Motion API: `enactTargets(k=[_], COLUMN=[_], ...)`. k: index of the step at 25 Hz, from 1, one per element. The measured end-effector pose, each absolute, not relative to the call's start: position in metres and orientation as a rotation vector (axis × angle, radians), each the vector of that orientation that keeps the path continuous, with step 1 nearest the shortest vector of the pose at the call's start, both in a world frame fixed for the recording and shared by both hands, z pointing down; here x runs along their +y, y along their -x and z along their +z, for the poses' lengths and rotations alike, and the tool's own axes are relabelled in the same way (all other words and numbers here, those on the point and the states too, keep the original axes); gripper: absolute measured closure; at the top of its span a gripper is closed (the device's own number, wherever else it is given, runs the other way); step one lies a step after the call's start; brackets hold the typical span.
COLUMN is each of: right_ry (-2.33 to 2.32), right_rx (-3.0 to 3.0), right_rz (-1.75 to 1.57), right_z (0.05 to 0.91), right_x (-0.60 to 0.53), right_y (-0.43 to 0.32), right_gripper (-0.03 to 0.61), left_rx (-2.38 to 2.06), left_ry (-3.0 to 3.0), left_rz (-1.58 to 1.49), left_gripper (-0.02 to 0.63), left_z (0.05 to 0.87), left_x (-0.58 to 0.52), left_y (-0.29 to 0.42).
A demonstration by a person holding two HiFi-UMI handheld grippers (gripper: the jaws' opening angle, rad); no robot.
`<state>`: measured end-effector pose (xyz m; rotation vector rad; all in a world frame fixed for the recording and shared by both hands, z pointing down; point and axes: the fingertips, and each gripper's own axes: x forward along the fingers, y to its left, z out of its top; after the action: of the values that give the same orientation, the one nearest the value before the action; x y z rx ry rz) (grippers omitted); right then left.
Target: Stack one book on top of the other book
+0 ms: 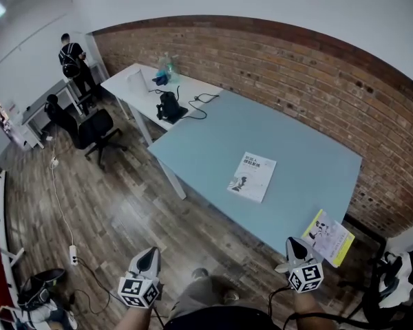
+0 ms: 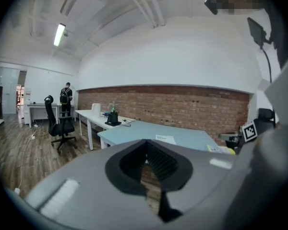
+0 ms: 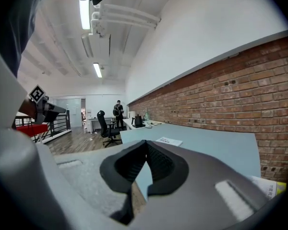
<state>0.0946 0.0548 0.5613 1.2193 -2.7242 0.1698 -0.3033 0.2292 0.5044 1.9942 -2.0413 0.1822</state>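
A white book [image 1: 252, 176] lies flat near the middle of the light blue table [image 1: 213, 136]. A yellow book [image 1: 328, 237] lies at the table's near right corner, partly over the edge. Both grippers hang off the table's near side, above the wooden floor. My left gripper [image 1: 149, 253] is well left of both books, jaws together and empty. My right gripper [image 1: 294, 243] is just left of the yellow book, shut on nothing. The left gripper view shows the white book [image 2: 164, 139] and the yellow book [image 2: 220, 149] far ahead of the left gripper [image 2: 145, 145]. In the right gripper view, the right gripper [image 3: 145, 145] faces the white book [image 3: 169, 141].
A brick wall [image 1: 296, 74] runs behind the table. A white desk [image 1: 134, 81] at the far left carries a black object [image 1: 169, 106], cables and bottles. A black office chair [image 1: 96, 129] and a standing person [image 1: 72, 60] are beyond. A power strip [image 1: 73, 254] lies on the floor.
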Motion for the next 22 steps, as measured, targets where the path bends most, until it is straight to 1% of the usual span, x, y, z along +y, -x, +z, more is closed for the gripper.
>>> enactTargets(k=[5, 8, 12, 18, 22], right_ry=[-1.258, -1.328, -1.481, -1.573, -1.622], right_rx=[-2.721, -2.695, -2.631, -2.535, -2.477], right_rz=[0.178, 0.134, 0.173, 0.226, 0.3], right_z=[0.55, 0.538, 0.535, 0.548, 0.559], right_x=[0.024, 0.001, -0.023, -0.045, -0.051], right_y=[-0.082, -0.086, -0.088, -0.066, -0.032], right_gripper=[0.575, 0.575, 0.575, 0.575, 0.575], left_rx=[-2.016, -1.959, -1.855, -1.76, -1.604], left_ry=[-2.045, -2.132, -2.243, -2.372, -2.464], left_rz=[0.19, 0.179, 0.194, 0.203, 0.235], left_gripper=[0.609, 0.609, 0.609, 0.609, 0.609], left_z=[0.515, 0.514, 0.509, 0.499, 0.506], left_x=[0.182, 0.135, 0.072, -0.014, -0.067], left_y=[0.315, 0.317, 0.332, 0.355, 0.363])
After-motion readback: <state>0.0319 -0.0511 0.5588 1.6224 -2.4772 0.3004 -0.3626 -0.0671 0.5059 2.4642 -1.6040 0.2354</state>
